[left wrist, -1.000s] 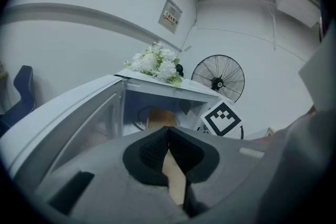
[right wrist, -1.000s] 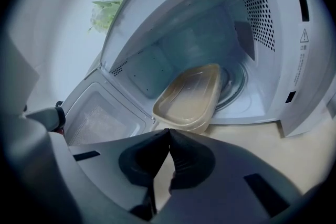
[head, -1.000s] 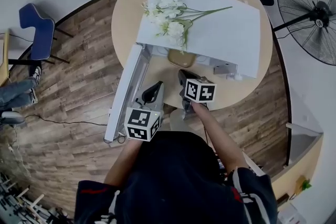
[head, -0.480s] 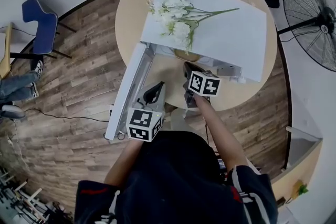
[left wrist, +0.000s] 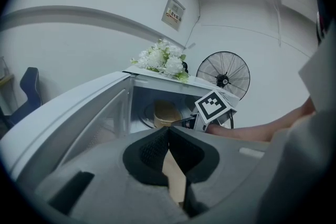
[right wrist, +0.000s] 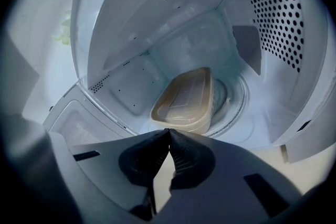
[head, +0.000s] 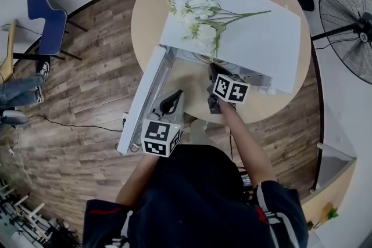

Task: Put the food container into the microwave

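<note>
Head view looked down on a round table (head: 145, 20) bearing the white microwave (head: 250, 38), its door (head: 145, 96) swung wide to my left and a spray of white flowers (head: 197, 14) lying on its top. My left gripper (head: 172, 103) hung in front of the open door, well short of the cavity. My right gripper (head: 214, 75) reached in under the microwave's front edge, its marker cube just outside. From up there the top panel hid the cavity, so I could not make out the food container. A fan (head: 349, 14) stood off to the right and a blue chair (head: 49, 20) on the wood floor to the left.

Left gripper view showed its own jaws pressed together with nothing between them. Past them, it caught what the head view missed: the tan food container (left wrist: 167, 113) sitting inside the cavity, with the right gripper's cube beside it at the opening.

Right gripper view looked straight into the cavity. Its jaws were closed tip to tip and empty. Just beyond the tips, the food container lay flat on the glass turntable (right wrist: 231, 105), lid on, free of any grip. Whether the tips touched its near edge I could not tell. Only this view showed the perforated side wall (right wrist: 275, 13).
</note>
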Motion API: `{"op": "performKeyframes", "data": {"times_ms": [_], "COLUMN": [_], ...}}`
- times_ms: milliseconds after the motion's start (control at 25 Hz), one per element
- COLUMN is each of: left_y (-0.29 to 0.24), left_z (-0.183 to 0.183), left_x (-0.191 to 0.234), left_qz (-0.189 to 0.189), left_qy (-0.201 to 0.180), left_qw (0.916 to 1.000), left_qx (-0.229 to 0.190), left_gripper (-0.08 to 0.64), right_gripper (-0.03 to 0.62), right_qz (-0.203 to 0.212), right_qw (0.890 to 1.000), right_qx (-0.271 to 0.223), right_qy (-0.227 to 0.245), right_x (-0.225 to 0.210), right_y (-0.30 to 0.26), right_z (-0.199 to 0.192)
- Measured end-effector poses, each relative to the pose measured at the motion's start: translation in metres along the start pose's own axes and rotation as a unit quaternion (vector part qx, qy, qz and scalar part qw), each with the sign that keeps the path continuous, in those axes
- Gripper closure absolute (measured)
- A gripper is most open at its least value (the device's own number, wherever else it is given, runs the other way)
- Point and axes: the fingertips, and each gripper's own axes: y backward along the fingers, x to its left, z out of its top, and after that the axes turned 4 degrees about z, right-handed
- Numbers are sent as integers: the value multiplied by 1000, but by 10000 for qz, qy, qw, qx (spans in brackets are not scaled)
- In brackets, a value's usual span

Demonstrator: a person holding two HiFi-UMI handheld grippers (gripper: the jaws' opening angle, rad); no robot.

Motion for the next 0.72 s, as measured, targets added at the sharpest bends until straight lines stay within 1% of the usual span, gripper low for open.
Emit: {"op": "performKeyframes", "data": {"times_ms": [240, 400, 560, 720], "left_y": [2, 4, 8, 11], "left_z": [4, 13, 26, 37], "left_x": [3, 2, 0, -4], "left_qz": [8, -2, -74, -169], "left_qy": [-19, -111, -205, -324], "left_qw": [10000, 9998, 9993, 9984], "left_qx": [-41, -152, -303, -443], "left_gripper": [545, 545, 545, 545], "right_gripper": [581, 581, 581, 581], "right_qz": [51, 123, 214, 311], "right_qw": [10000, 9997, 9987, 9954], "right_qx": [-59, -130, -196, -224], "right_qy": [46, 151, 413, 876], "right_x": [5, 11, 25, 45], "right_y": [4, 13, 29, 49], "right_z": [0, 0, 3, 8]}}
